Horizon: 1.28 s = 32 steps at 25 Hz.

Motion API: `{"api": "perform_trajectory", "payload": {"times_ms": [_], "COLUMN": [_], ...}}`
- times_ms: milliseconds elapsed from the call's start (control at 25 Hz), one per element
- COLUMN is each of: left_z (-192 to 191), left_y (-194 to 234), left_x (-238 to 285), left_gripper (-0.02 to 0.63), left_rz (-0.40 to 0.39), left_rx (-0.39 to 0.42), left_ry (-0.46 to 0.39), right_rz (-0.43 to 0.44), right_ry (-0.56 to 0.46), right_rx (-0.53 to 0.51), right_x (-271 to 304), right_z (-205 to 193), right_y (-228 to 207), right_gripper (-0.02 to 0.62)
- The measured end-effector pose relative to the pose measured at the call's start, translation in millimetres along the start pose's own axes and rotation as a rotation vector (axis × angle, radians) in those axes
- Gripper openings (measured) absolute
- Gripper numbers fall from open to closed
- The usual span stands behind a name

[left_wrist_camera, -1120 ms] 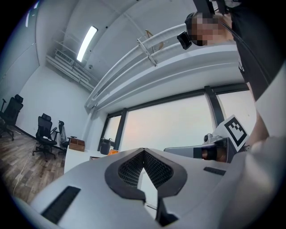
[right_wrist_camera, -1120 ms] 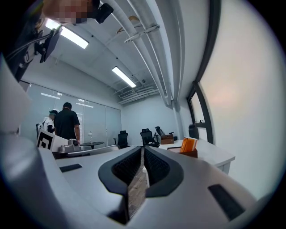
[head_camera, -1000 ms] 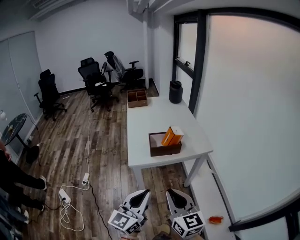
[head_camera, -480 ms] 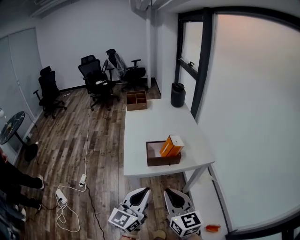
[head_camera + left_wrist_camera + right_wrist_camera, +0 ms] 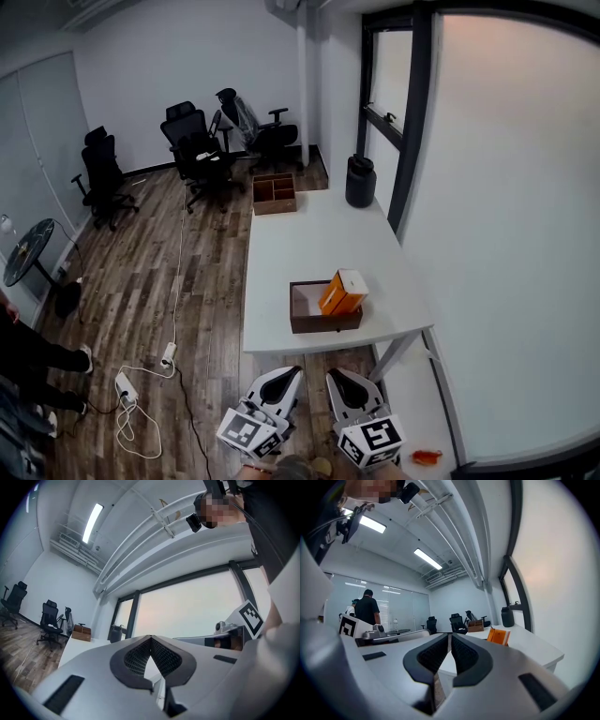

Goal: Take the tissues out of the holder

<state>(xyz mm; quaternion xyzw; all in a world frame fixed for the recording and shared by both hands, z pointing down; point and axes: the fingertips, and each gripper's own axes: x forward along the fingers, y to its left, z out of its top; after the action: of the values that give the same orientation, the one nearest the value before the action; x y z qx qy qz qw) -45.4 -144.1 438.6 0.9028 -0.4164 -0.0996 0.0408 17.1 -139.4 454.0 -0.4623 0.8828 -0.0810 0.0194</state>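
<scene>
Holder (image 5: 309, 322): dark brown open box on the white bench (image 5: 309, 246), close to the bench's near edge.
Tissues (image 5: 342, 292): orange pack with a pale top, standing tilted in the right half of the holder and rising above its rim. The left half of the holder shows a bare floor.
Left gripper (image 5: 287, 375): nearer the camera than the holder and well apart from it, held low off the bench's near edge. Jaws together, nothing between them.
Right gripper (image 5: 339, 377): just beside the left one, also on the near side of the holder and well apart from it. Jaws together, nothing held.
Beyond the holder, at the bench's far end: a black cylindrical container (image 5: 360, 181) and a compartmented wooden box (image 5: 274, 193).
Farther behind the holder: black office chairs (image 5: 195, 148) on the wood floor.
</scene>
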Motion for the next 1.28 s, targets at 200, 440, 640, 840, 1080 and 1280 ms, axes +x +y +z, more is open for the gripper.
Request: {"api": "perform_trajectory", "payload": {"times_ms": [200,440,640,840,1080,1280], "left_z": [-6,-15,-20,-28,-34,-41], "left_y": [3,14,32,46,71,88], "left_x": [12,31,48,69,90,107], "left_gripper": [0.005,0.005,0.005,0.005,0.005,0.005], "left_rz": [-0.004,-0.028,-0.023,-0.032,-0.020,-0.041], "left_rx": [-0.002,-0.008,-0.029,-0.034,-0.047,-0.059], "left_ry": [0.016,0.024,0.032,0.046,0.057,0.062], "right_rz": [0.004,0.002,0.015,0.002,-0.071,-0.130], "right_ry": [0.001,0.015,0.042,0.052,0.059,0.082], "right_rx": [0.003,-0.001,-0.029,-0.033,-0.061,-0.032], "right_x": [6,26,45,66,84,101], "right_z": [0,-4,-4,-2,4,-2], "right_y": [-9,-27,-35,-55,-88,-117], "right_gripper": [0.006,0.006,0.006,0.007,0.008,0.077]}}
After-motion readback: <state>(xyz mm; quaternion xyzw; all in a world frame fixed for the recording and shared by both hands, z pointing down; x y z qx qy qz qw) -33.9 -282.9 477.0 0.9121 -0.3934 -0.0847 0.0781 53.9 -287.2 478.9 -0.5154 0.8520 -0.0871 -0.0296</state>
